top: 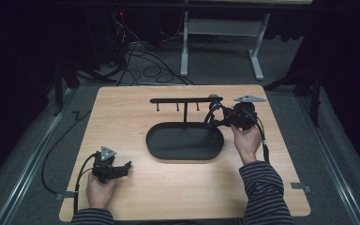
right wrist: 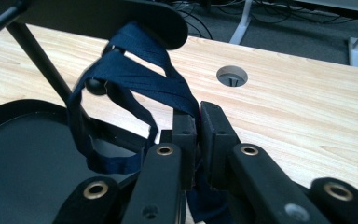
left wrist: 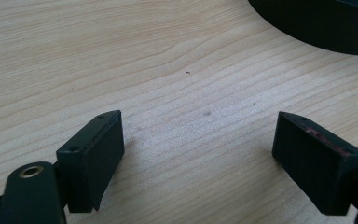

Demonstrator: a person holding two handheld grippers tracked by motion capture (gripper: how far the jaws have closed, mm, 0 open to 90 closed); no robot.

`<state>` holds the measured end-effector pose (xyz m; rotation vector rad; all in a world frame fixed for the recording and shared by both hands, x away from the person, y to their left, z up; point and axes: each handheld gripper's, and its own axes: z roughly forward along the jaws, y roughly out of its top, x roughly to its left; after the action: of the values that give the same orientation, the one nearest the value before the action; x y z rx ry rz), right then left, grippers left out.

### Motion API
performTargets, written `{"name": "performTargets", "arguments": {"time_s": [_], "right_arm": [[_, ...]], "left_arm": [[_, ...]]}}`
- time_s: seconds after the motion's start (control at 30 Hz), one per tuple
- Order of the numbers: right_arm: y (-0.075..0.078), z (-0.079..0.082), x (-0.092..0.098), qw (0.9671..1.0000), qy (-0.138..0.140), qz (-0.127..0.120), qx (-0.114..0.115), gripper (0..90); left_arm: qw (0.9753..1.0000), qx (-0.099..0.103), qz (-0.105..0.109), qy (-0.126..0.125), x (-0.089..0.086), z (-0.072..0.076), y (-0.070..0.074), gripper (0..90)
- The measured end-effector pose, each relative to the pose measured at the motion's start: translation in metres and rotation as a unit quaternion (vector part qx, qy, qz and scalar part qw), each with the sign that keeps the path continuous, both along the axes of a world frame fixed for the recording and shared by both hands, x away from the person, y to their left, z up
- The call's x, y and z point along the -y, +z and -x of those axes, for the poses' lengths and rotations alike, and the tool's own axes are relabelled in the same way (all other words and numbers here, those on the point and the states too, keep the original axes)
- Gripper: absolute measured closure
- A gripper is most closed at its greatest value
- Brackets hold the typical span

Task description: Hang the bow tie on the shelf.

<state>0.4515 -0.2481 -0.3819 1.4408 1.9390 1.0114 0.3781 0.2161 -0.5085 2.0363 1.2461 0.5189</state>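
I have the right gripper [right wrist: 196, 122] clenched on a dark blue ribbon [right wrist: 140, 77], its jaws pressed together around the fabric just below the right end of the hanger bar [top: 186, 100] of the black stand. The ribbon loops up from the jaws toward the bar's rounded end and over one of the small pegs [right wrist: 94, 86] beneath it, with a loose tail drooping toward the oval tray [top: 159, 145] at the stand's base. From the high view, my right hand [top: 246, 140] sits at the tray's right edge, while the left gripper [top: 117, 169] rests on the worktop [top: 122, 112] near the front left, jaws released and wide apart with nothing between them. The risk I see is the ribbon itself: it is twisted and folded, so if I pull sideways the loop may slide off the peg or tighten around it and snag. A hard tug could also tip the light stand, since nothing braces it and my left gripper is well apart from it. The grip is on a thin band, which may slip through the pads if I jerk.
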Motion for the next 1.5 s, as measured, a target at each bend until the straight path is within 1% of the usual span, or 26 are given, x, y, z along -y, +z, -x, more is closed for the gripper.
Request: {"name": "performTargets", "arguments": {"time_s": [0.2,0.47,0.6,0.87,1.07,1.5], "right_arm": [[-0.002,0.0,-0.001,1.0,0.004,-0.003,-0.002,84.5],[-0.002,0.003,0.002,0.9998,0.012,-0.016,-0.001,75.0],[0.0,0.004,0.004,0.9996,0.013,-0.024,0.002,68.0],[0.003,0.01,0.006,0.9993,0.021,-0.029,0.009,62.3],[0.008,0.016,0.009,0.999,0.025,-0.034,0.017,61.0],[0.019,0.034,0.025,0.9974,0.021,-0.051,0.047,61.0]], "left_arm": [[1.0,0.001,0.0,0.001,0.0,0.0,0.0,17.1],[1.0,0.0,0.0,0.0,0.0,0.0,0.0,17.1],[1.0,0.001,0.0,0.001,0.0,0.0,0.0,17.1],[1.0,0.001,0.0,0.001,0.0,0.0,0.0,17.1],[1.0,0.002,0.001,0.002,0.0,0.0,0.0,17.2],[1.0,0.002,0.001,0.002,0.0,0.0,0.0,17.2]]}}
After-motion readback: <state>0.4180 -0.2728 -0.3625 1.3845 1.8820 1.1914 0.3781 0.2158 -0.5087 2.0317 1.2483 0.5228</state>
